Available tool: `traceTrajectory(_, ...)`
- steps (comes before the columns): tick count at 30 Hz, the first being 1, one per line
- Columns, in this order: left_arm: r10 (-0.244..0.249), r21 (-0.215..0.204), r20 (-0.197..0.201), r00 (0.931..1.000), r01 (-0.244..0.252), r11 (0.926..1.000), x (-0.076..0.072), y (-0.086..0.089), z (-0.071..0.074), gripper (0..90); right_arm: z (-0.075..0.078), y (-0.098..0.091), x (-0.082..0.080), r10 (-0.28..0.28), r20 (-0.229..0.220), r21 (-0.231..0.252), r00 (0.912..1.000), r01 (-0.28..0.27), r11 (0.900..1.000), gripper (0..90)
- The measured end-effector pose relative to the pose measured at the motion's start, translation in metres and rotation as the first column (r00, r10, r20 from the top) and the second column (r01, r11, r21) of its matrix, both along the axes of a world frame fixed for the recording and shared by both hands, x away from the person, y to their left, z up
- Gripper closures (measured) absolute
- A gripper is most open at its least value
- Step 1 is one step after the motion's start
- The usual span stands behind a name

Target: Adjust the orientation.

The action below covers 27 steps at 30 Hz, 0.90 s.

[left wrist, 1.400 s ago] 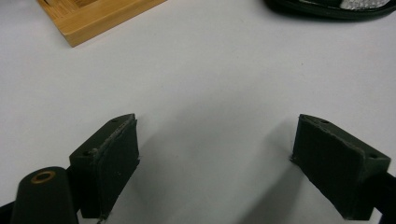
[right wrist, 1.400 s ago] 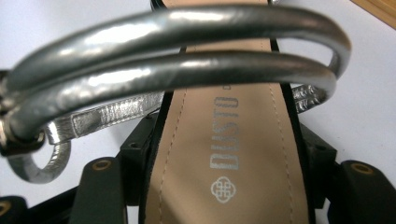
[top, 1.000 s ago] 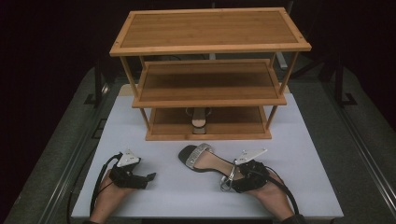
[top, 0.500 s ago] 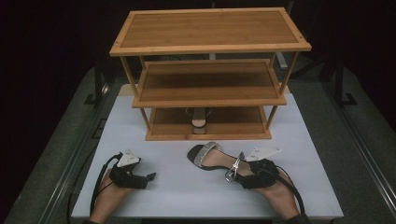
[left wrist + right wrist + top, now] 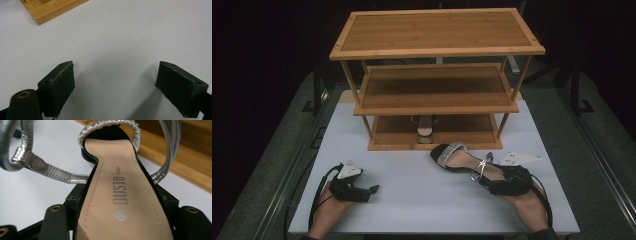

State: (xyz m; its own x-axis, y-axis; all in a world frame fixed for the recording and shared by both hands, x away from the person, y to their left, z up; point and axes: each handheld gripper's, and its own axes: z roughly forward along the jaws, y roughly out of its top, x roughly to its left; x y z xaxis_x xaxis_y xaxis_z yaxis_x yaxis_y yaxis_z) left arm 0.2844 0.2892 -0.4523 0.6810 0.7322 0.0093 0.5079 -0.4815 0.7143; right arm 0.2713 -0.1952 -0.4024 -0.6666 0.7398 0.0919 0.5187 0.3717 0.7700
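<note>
- Sandal (image 5: 462,161) with silver straps is in my right jaws (image 5: 492,176), which pinch it at the heel end, one jaw on each side of the sole.
- Its toe points toward the wooden rack (image 5: 435,85), and the toe end is just in front of the rack's bottom shelf.
- In my right gripper view I look along the tan insole (image 5: 117,192), and the silver toe band (image 5: 110,126) is at the far end.
- A second sandal (image 5: 424,129) sits on the bottom shelf of the rack.
- My left jaws (image 5: 371,190) are spread wide with nothing between them.
- They rest low over the white table (image 5: 422,195), near the front left, well apart from the sandal.
- In my left gripper view, a corner of the rack (image 5: 50,11) is at the top.
</note>
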Motion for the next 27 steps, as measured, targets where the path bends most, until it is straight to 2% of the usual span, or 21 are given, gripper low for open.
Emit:
traceTrajectory(5, 0.001, -0.002, 0.000, 1.0000, -0.001, 1.0000, 0.000, 0.000, 0.000, 14.2, 0.005, -0.011, 0.009, -0.054, 0.030, 0.007, 0.9981, 0.053, 0.9986, 38.5)
traceTrajectory(11, 0.000, -0.001, 0.003, 1.0000, 0.000, 1.0000, 0.000, 0.000, 0.000, 14.1, 0.004, -0.016, 0.020, -0.103, 0.041, 0.012, 0.9938, 0.103, 0.9947, 38.5)
traceTrajectory(16, 0.000, -0.002, 0.002, 1.0000, 0.000, 1.0000, 0.000, 0.000, 0.000, 14.0, 0.000, -0.016, 0.033, -0.151, 0.048, 0.016, 0.9873, 0.151, 0.9885, 38.5)
traceTrajectory(20, -0.002, 0.001, 0.002, 1.0000, 0.002, 1.0000, 0.000, 0.000, 0.000, 14.0, -0.003, -0.016, 0.046, -0.204, 0.055, 0.018, 0.9775, 0.203, 0.9790, 38.5)
traceTrajectory(27, 0.000, -0.002, 0.003, 1.0000, 0.000, 1.0000, 0.000, 0.000, 0.000, 14.0, -0.004, -0.015, 0.060, -0.240, 0.068, 0.024, 0.9684, 0.239, 0.9707, 38.4)
